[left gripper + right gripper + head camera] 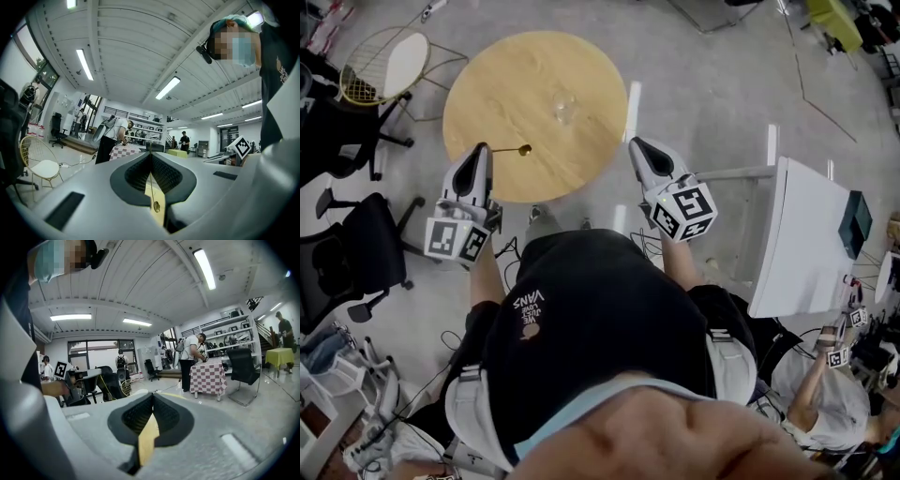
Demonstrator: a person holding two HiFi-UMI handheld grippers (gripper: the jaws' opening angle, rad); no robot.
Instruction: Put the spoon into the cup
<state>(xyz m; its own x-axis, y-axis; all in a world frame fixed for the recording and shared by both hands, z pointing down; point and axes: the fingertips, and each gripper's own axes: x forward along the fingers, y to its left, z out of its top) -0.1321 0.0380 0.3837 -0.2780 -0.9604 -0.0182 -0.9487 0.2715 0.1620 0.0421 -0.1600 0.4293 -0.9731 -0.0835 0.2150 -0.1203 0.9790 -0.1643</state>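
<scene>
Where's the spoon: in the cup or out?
Out: the left gripper holds the spoon apart from the cup.

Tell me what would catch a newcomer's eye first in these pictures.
A round wooden table fills the top of the head view, with a clear glass cup standing near its middle. The left gripper is shut on the handle of a gold spoon, held over the table's near edge, short of the cup. The right gripper hangs beside the table's right edge, jaws together and empty.
</scene>
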